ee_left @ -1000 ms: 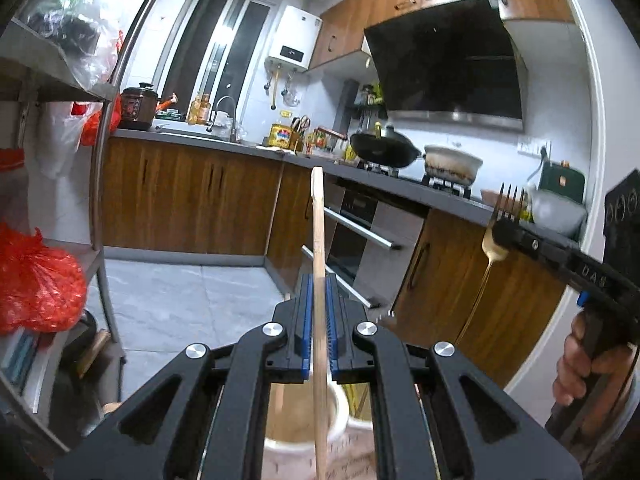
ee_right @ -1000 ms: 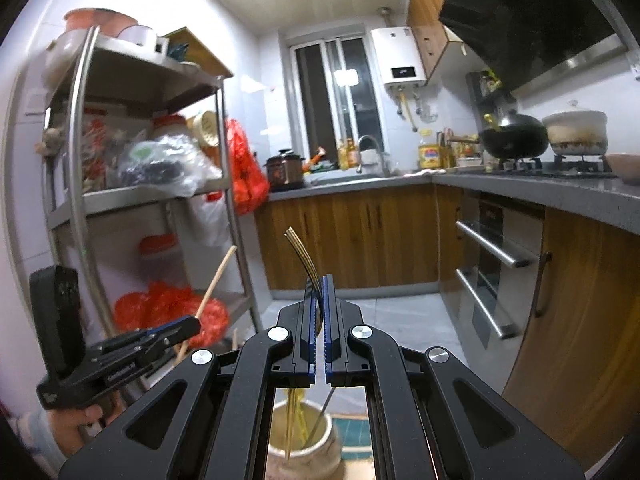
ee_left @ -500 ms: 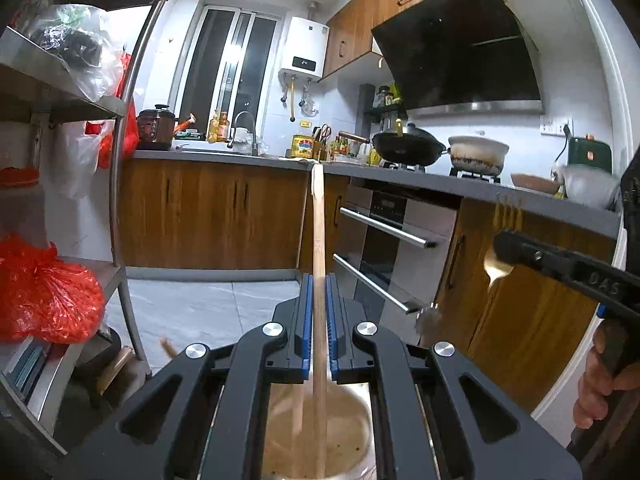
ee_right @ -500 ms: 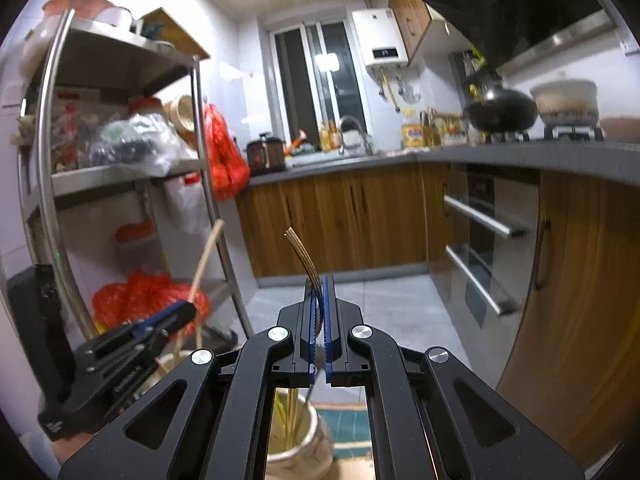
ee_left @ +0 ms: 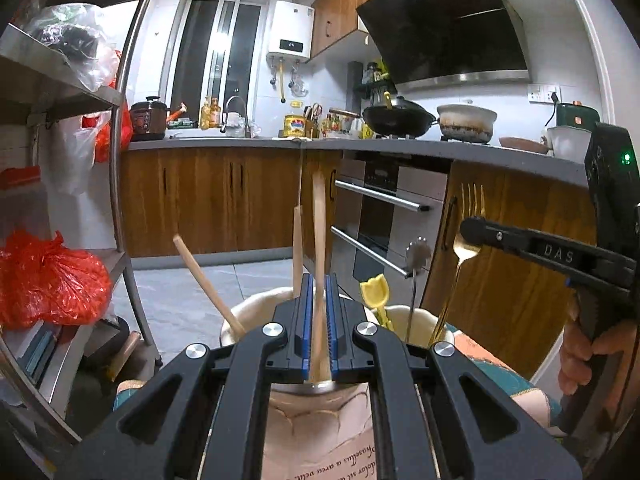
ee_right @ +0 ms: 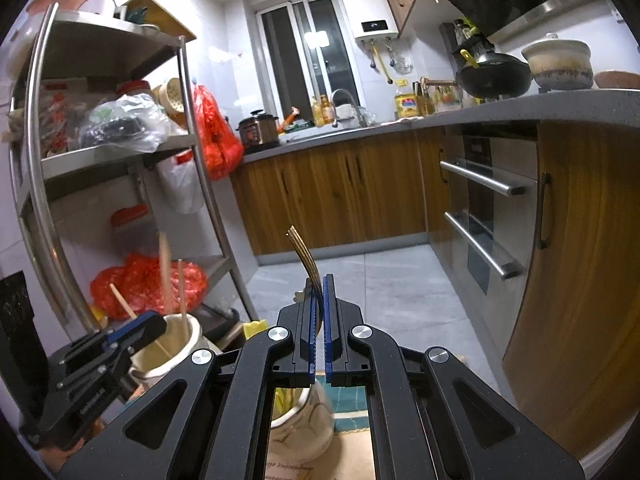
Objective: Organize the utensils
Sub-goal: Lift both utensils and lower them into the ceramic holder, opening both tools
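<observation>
Now that both hands have sunk, we hold the chopstick (ee_left: 319, 240) clenched in the left gripper (ee_left: 317, 332) inside the left jar (ee_left: 256, 306), and the fork (ee_right: 306, 258) clenched in the right gripper (ee_right: 318, 328) above the right jar (ee_right: 304, 420); release follows.
</observation>
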